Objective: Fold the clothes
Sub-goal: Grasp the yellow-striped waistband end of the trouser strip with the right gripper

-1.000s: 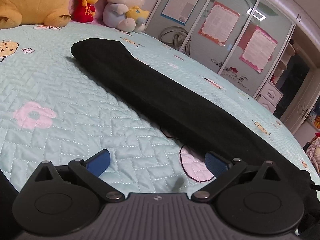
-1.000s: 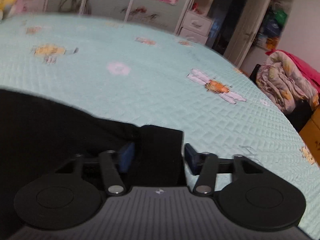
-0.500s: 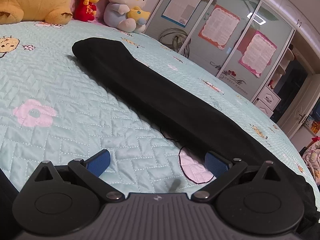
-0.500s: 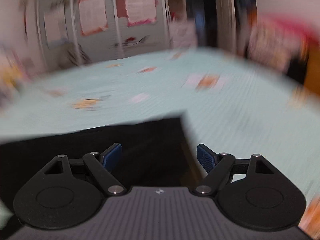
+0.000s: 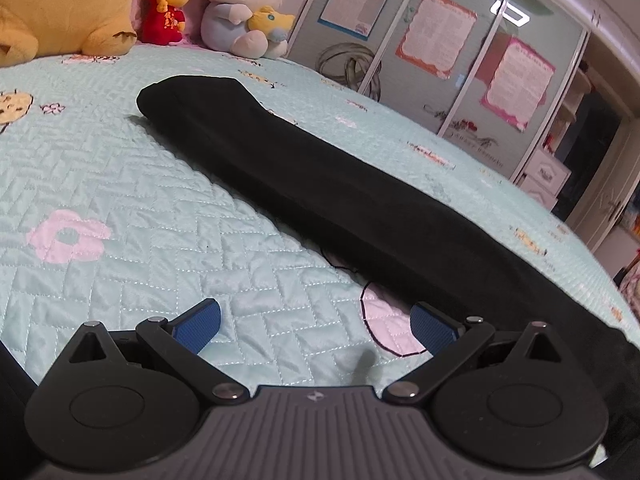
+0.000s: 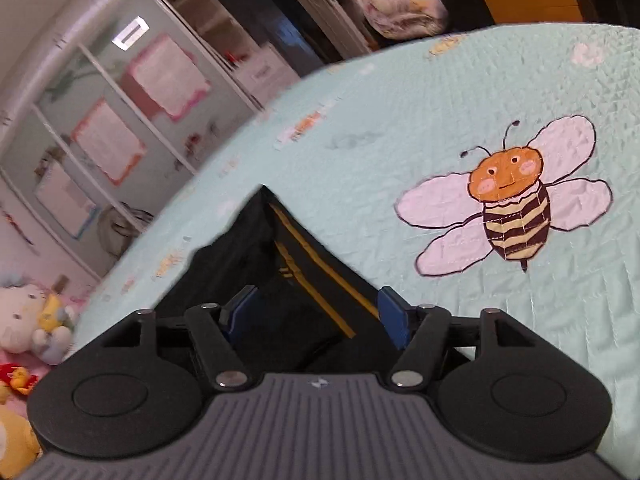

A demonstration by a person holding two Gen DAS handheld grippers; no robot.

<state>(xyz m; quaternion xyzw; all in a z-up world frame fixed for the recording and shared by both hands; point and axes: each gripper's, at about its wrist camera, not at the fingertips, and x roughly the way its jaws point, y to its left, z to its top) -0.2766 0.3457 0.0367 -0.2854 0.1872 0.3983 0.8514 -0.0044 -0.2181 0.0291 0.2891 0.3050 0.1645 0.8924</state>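
The black garment (image 5: 320,184) lay as a long narrow band slanting across the bed, one end near the plush toys (image 5: 240,4), the other running down beside our left gripper (image 5: 316,328). In the right wrist view its near end (image 6: 304,280) rose to a point, with thin yellow stripes along a seam, sitting between the fingers of our right gripper (image 6: 316,312).

We judged the step to be taking this end so it could be carried over the length of the band. To do it well, we needed both layers gathered squarely between the pads, the striped edge kept flat, not twisted. Our right jaws were closing, with cloth between them, but the pads did not yet seem to press on it. Our left jaws stood wide apart over bare quilt and held nothing; the band passed just beside the right-hand pad.

The fabric looked matte, soft and limp, likely to sag and slip when lifted. The quilt (image 5: 120,184) beneath was pale green, glossy, stitched in a herringbone pattern, with an appliqué bee (image 6: 508,200) and pink flowers.
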